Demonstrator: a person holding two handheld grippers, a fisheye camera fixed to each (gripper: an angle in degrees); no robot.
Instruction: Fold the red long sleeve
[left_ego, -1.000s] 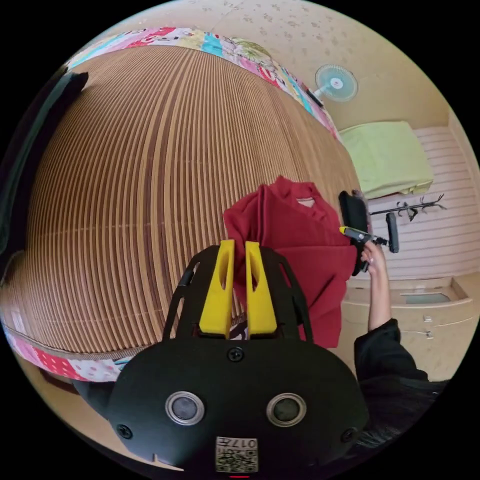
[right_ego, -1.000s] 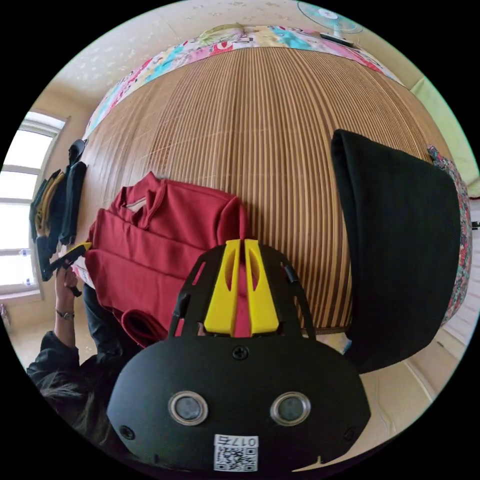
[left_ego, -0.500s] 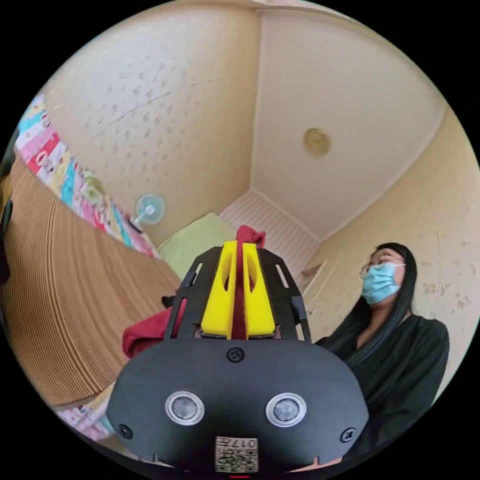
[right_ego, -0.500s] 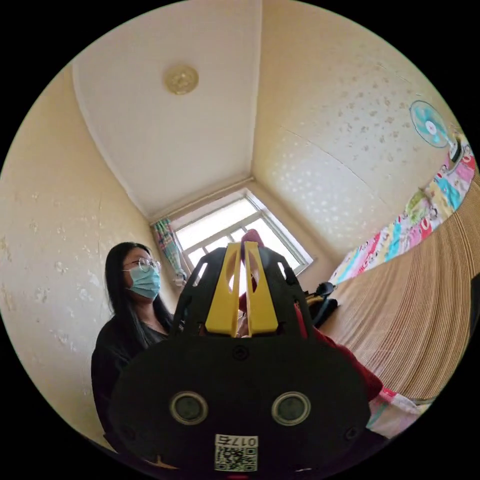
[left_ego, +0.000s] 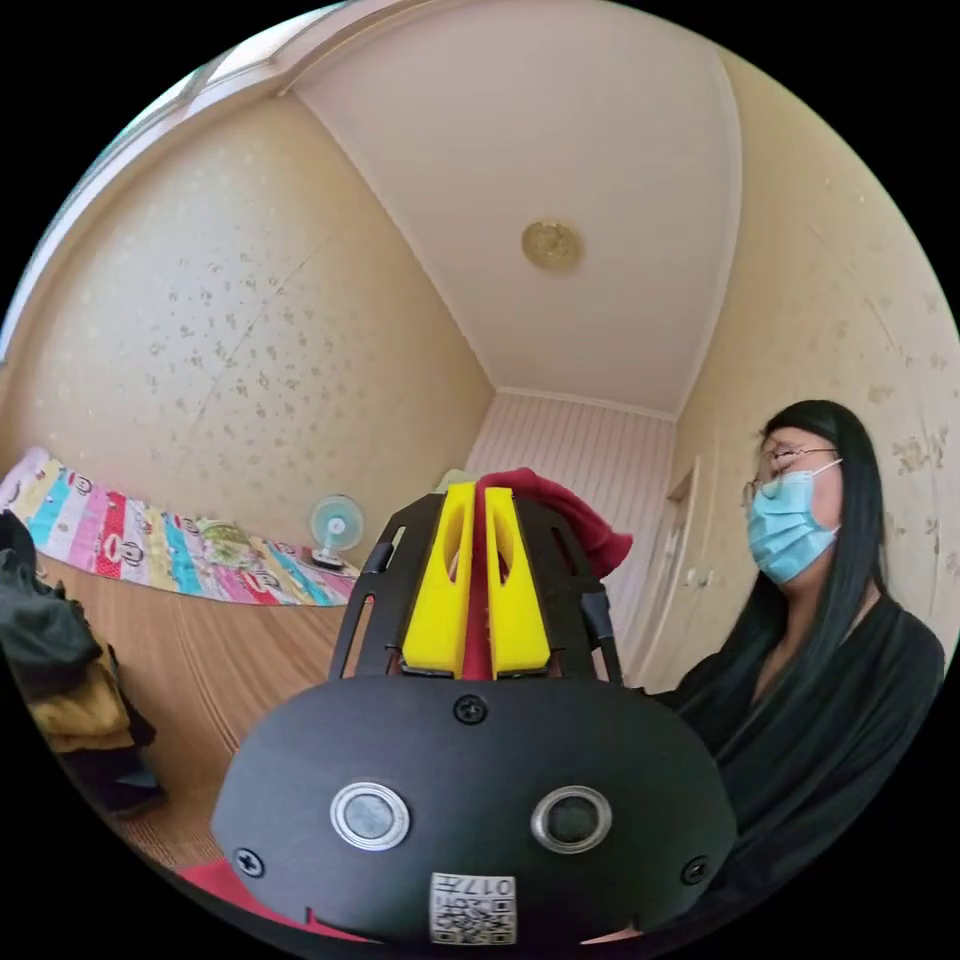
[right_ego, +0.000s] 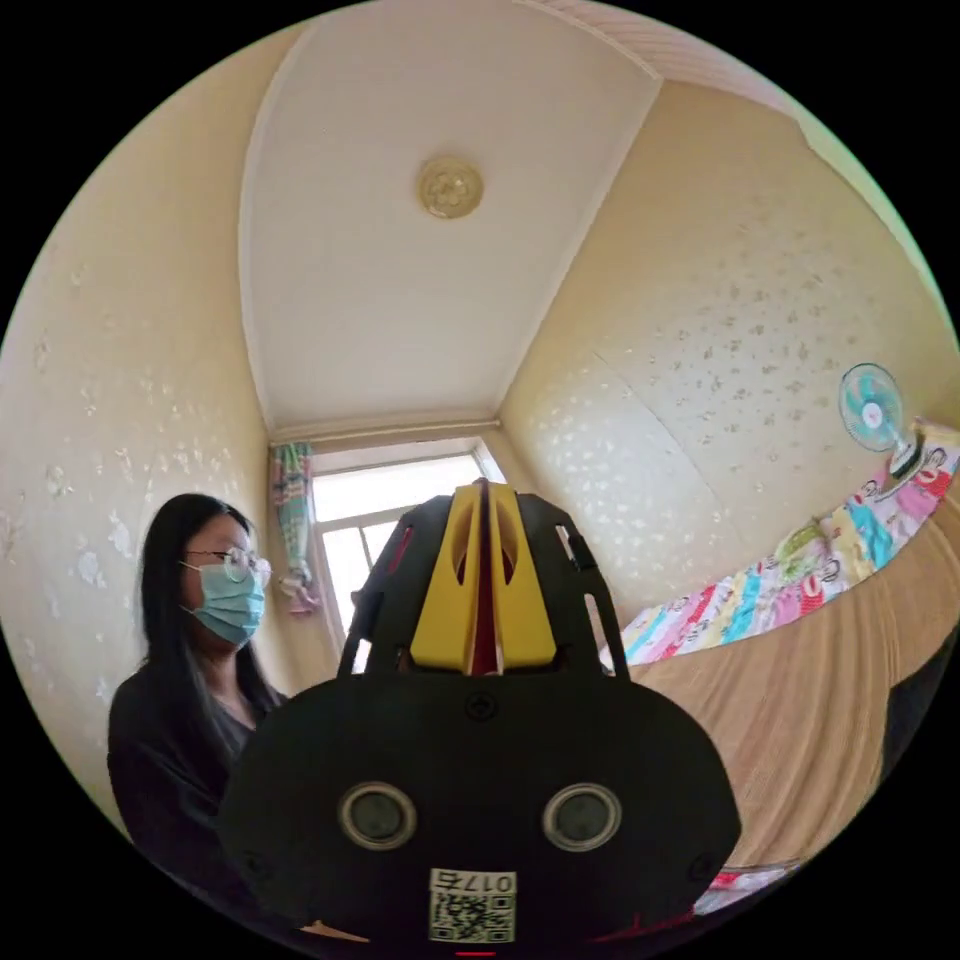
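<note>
In the left gripper view my left gripper points up toward the ceiling, its yellow jaws shut on a fold of the red long sleeve, which bunches over the jaw tips and to their right. A further strip of red cloth shows at the bottom edge under the gripper body. In the right gripper view my right gripper also points upward, with a thin red strip of the red long sleeve pinched between its shut jaws. Most of the garment is hidden behind the gripper bodies.
A person in black stands close beside the grippers. The bed's striped bamboo mat lies low, with a patterned sheet along its edge. A pile of dark clothes sits at the left, and a fan by the far wall.
Both grippers have lifted the red long sleeve off the mat and tilted upward; the views swung from the bed to the walls and ceiling. The jaws stayed shut on the cloth.
</note>
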